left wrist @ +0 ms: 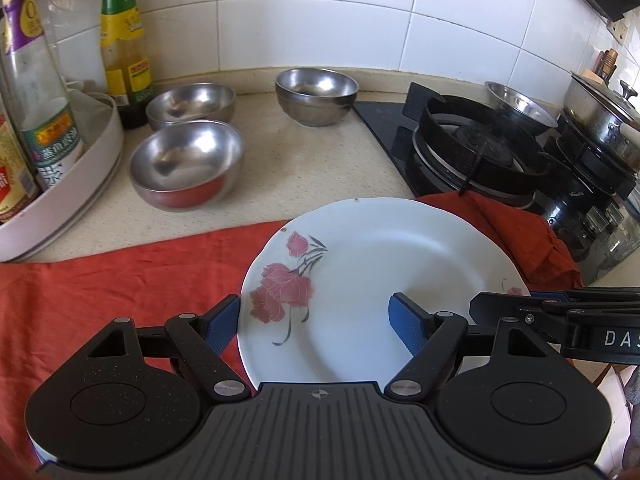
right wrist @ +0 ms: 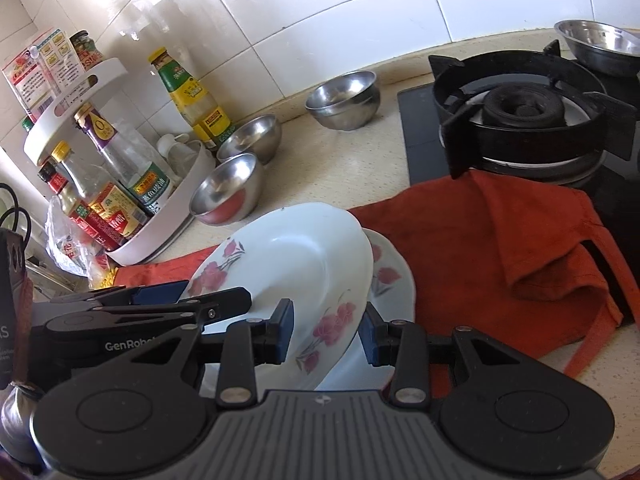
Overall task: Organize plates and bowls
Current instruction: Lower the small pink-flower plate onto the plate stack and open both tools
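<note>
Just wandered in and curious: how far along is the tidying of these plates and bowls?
Early. Nothing is stacked yet. The right gripper holds a flowered plate tilted over a second plate on the red cloth. Three steel bowls stand apart on the counter, unstacked.

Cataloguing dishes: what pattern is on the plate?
White plate with pink flowers; left wrist view.

We see a white rose-printed plate (right wrist: 296,268) tilted above a second plate (right wrist: 394,280) on the cloth. Three empty steel bowls (left wrist: 188,162) stand upright at ten o'clock.
</note>
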`<state>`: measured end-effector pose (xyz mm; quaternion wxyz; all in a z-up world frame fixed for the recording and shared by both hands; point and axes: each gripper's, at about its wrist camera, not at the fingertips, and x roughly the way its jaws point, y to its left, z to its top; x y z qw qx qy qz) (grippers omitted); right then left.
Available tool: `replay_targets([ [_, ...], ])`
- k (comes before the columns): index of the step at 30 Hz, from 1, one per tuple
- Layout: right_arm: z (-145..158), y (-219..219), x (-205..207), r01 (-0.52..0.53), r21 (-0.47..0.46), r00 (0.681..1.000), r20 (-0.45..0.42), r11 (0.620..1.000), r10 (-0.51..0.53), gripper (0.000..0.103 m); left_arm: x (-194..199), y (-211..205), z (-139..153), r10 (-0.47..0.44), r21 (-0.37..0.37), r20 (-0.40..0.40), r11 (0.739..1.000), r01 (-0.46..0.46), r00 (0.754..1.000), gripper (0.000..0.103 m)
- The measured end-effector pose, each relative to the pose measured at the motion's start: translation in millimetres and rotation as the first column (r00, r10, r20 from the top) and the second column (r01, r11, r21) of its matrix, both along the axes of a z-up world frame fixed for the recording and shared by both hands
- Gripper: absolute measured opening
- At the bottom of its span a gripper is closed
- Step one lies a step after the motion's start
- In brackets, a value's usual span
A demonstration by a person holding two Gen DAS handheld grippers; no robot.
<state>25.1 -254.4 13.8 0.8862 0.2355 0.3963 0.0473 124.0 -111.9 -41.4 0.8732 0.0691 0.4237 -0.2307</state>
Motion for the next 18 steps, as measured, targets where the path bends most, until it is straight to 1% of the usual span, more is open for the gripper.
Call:
replay_targets([
  [7, -5.2, -10.0, -3.7, -0.002, 0.004, 1.0, -0.017, 1.0, 0.002, 0.039, -3.8, -12.2, -4.9, -0.002, 0.015, -0.01, 1.0, 0.002, 1.0, 0.084],
  [13, -8.3, -13.3, -3.7, -0.018, 0.009, 0.999, -0.027, 1.0, 0.019, 0.039, -5.8, -16.3, -6.7, 0.007, 0.025, -0.011, 1.0, -0.007, 1.0, 0.085],
  [18, -12.8, -13.4, -2.1, -0.031, 0.011, 0.999, -0.044, 0.999, 0.032, 0.039, -5.2, -16.3, -11.7, 0.018, 0.033, -0.027, 0.999, -0.017, 0.999, 0.085],
])
